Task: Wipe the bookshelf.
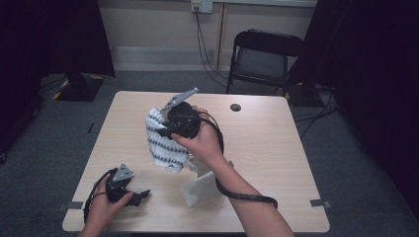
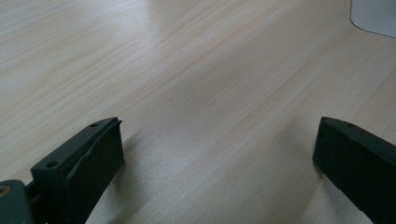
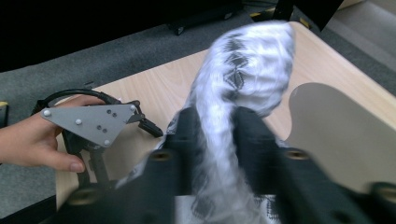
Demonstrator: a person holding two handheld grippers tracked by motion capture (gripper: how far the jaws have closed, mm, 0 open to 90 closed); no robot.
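White stand (image 1: 200, 190) blocks mid-front; tabletop (image 1: 276, 143) rt open.

Black left claw (image 1: 141, 194) and right claw (image 1: 165, 129), grey screwed plates, black cables.

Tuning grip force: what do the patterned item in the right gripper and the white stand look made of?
Patterned item: soft knit fabric by the look, white with dark zigzag rows; it drapes and bunches between the right gripper jaws. White stand: seems rigid matte plastic, smooth and keeping its shape, though the material is uncertain.
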